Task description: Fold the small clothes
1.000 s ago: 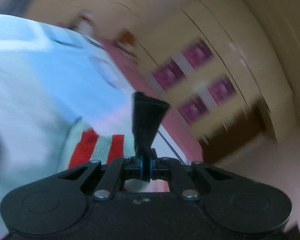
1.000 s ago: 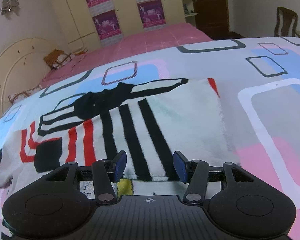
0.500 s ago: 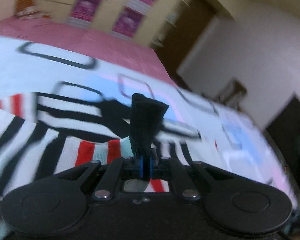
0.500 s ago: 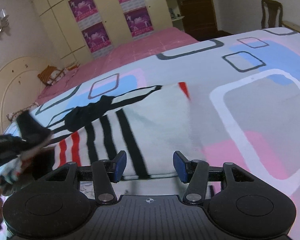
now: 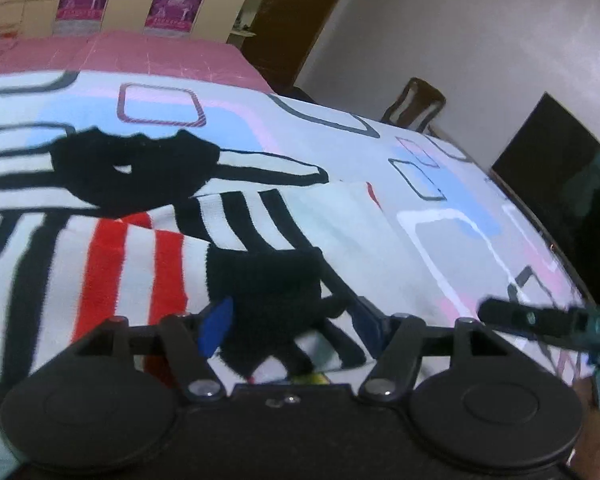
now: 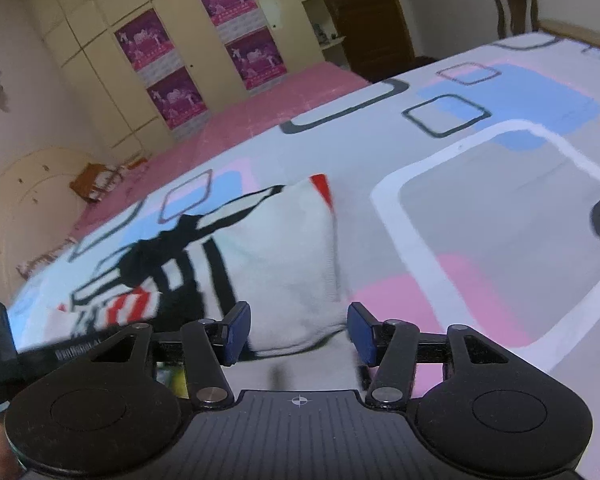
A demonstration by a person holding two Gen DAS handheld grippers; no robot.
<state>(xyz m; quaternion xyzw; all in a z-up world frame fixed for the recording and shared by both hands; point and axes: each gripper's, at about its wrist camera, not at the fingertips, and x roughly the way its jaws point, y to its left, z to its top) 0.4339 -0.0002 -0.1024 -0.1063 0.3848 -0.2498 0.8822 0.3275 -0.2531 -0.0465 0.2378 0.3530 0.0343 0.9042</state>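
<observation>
A small white knit sweater (image 5: 140,248) with black and red stripes lies on the patterned bedspread (image 5: 460,184). Its black cuff (image 5: 264,276) lies on the garment's middle, between the open jaws of my left gripper (image 5: 290,320), loose from them. In the right wrist view the sweater (image 6: 284,256) lies partly folded just ahead of my right gripper (image 6: 298,332), which is open and empty near its lower edge. The left gripper's body (image 6: 4,344) shows at that view's left edge.
The bedspread (image 6: 480,208) has room to the right of the sweater. A pink sheet (image 6: 268,104) covers the far part of the bed. Cupboards with purple posters (image 6: 160,64), a brown door, a chair (image 5: 416,104) and a dark screen (image 5: 564,184) stand beyond.
My left gripper carried the black cuff across over the sweater, then opened and let it go on the garment's middle. My right gripper stayed open and shifted slightly right.
</observation>
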